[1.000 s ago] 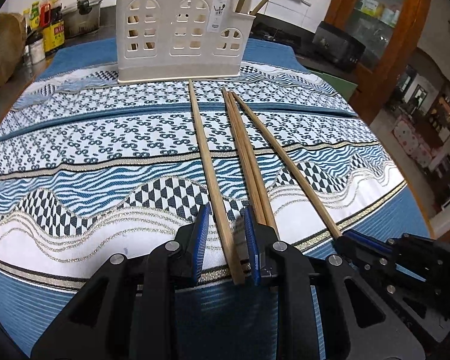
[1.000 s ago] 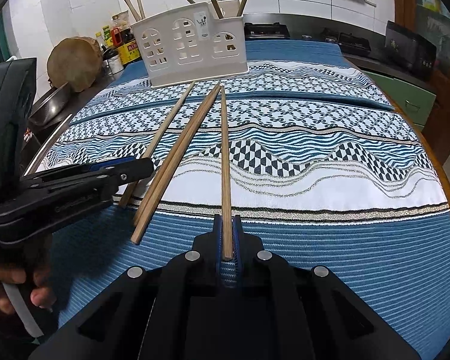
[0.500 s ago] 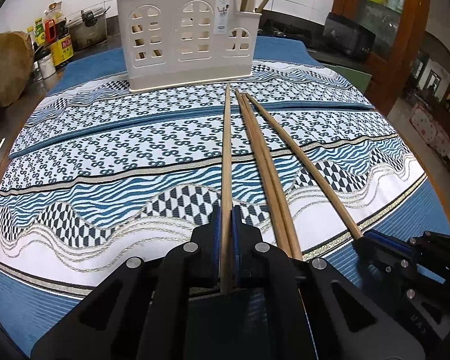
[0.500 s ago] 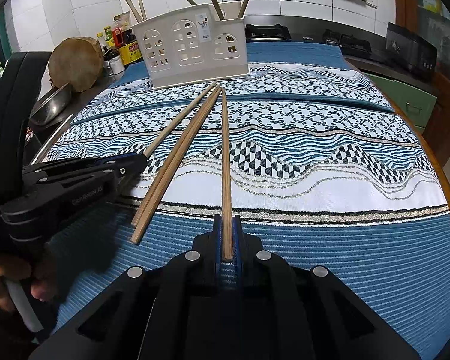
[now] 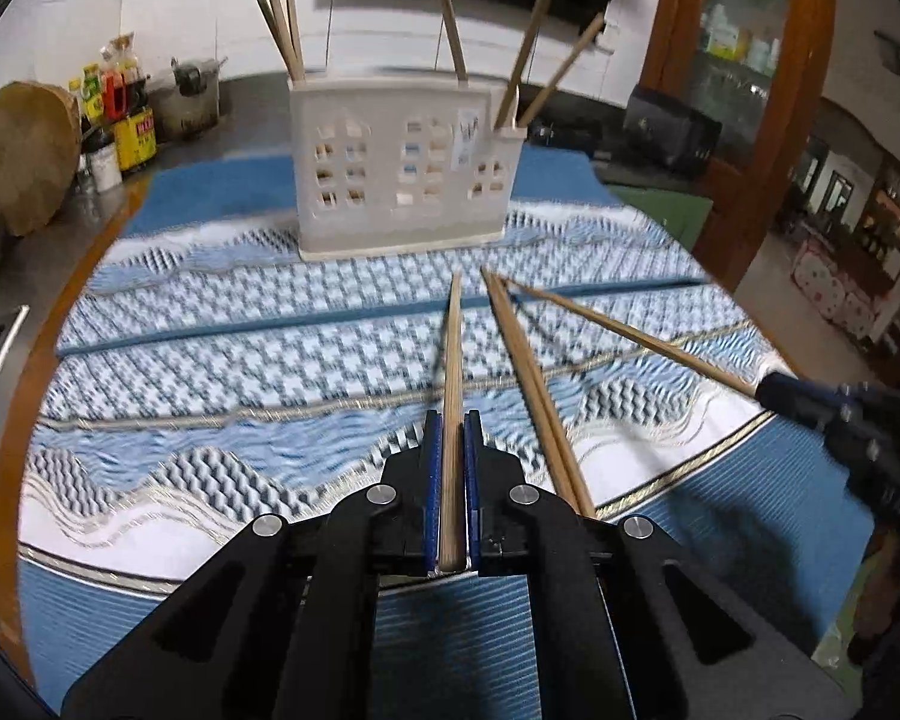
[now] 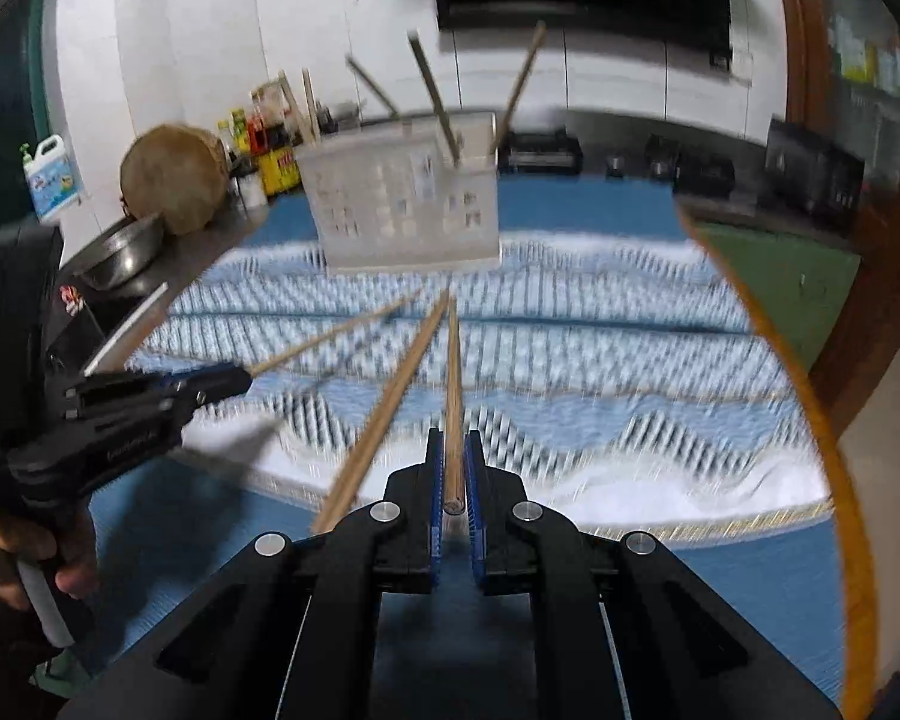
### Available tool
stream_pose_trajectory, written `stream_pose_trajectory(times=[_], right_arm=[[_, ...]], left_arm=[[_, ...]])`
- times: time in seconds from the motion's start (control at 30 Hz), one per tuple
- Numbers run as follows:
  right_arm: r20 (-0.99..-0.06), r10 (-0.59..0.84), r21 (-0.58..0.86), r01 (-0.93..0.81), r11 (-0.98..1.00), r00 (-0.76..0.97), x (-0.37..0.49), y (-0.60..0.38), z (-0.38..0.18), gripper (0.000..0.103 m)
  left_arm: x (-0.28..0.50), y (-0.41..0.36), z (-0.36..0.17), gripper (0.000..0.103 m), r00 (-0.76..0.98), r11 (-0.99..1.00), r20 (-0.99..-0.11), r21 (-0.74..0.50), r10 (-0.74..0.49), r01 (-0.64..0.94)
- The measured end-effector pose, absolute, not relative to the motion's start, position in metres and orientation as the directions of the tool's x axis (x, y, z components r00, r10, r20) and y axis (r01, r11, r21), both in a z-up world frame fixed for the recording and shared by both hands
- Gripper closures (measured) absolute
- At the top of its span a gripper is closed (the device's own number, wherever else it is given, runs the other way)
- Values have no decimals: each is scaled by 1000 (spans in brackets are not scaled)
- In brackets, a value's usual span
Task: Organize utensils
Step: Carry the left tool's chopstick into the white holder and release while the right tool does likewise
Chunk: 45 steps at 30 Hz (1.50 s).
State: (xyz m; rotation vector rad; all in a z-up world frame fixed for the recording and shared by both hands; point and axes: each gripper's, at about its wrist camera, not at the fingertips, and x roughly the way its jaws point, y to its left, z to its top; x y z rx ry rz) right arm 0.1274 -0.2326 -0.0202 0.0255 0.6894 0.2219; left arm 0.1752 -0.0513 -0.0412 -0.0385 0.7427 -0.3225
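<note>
Fingers [image 5: 431,480] of the left gripper [image 5: 450,456] pinched on a wooden chopstick [image 5: 452,372], blue pads pressed against its sides, shaft running forward between them with its far tip aimed toward the holder; fingers [image 6: 474,480] of the right gripper [image 6: 453,468] likewise clamped on a second chopstick [image 6: 453,372], butt end visible between the pads. Both held chopsticks apparently raised clear of the patterned blue-and-white tablecloth [image 5: 240,360], thin shadows visible on the cloth beside them. Two further chopsticks [image 5: 534,396] lying side by side, touching, on the cloth between the two grippers. White plastic utensil holder [image 5: 402,174] with window-shaped cut-outs standing upright at the far side of the cloth, several chopsticks [image 5: 282,30] leaning inside its compartments. Person's hand [image 6: 6,558] wrapped around the left gripper's handle at lower left of the right wrist view. Round wooden chopping block [image 6: 171,177], bottles [image 5: 114,96] and metal bowl [image 6: 120,252] on the counter beyond the table edge. Background blurred
</note>
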Motion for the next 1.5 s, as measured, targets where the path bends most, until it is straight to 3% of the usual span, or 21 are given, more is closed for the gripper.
stream_pose_trajectory(times=[0.3,0.6,0.97,1.5], right_arm=[[-581,254,46,-280,959,773,166,-231,53,96],[-580,249,-10,-313,950,775,218,-221,113,96],[-507,198,-50,-258,965,839,289,-214,194,96],[-438,154,-67,-203,977,885,378,-187,217,96]], left_arm=[[180,-29,-1,97,744,943,-582,-161,-328,290],[203,-21,29,97,757,939,-561,-133,-334,316],[237,-11,52,97,758,935,-554,-126,-344,331],[255,8,78,97,771,924,-514,-141,-376,356]])
